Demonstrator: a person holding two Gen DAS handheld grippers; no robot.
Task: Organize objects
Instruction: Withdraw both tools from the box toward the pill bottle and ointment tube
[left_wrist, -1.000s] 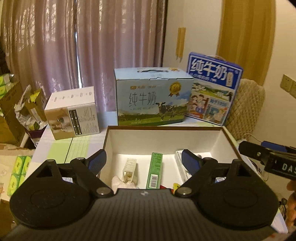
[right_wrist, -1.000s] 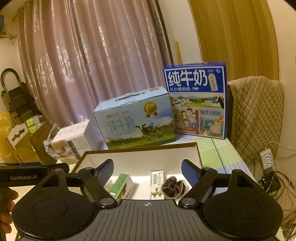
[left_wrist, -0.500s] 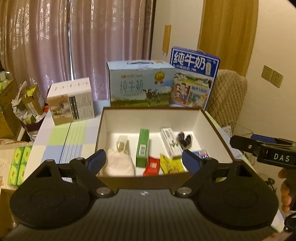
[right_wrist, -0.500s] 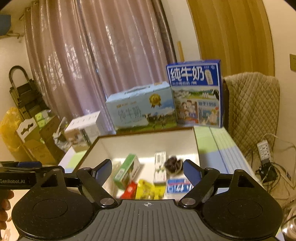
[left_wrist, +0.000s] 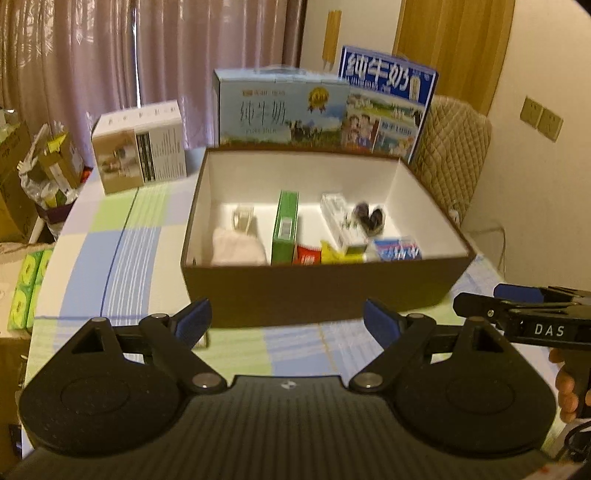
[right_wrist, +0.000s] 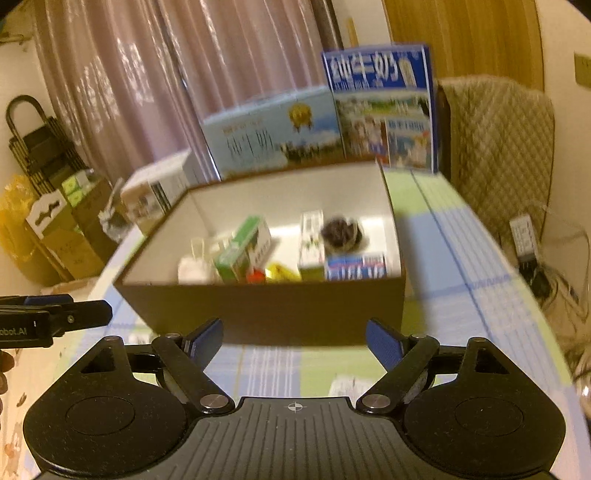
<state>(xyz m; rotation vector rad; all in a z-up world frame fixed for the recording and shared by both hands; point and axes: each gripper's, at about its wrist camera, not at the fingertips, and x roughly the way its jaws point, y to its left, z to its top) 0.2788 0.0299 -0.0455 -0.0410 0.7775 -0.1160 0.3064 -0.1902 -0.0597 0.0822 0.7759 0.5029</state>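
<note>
Green carton (left_wrist: 284, 226) lies lengthwise, pointing toward curtain (left_wrist: 110, 55).

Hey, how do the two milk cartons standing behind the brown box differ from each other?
The light blue milk carton is wider and lower; the dark blue milk carton stands taller. The light blue one shows cows on grass and a gold medal, while the dark blue one shows cartoon people under large white characters. The light blue one sits further left, the dark blue one nearer the quilted chair. Both stand upright behind the brown box.
</note>
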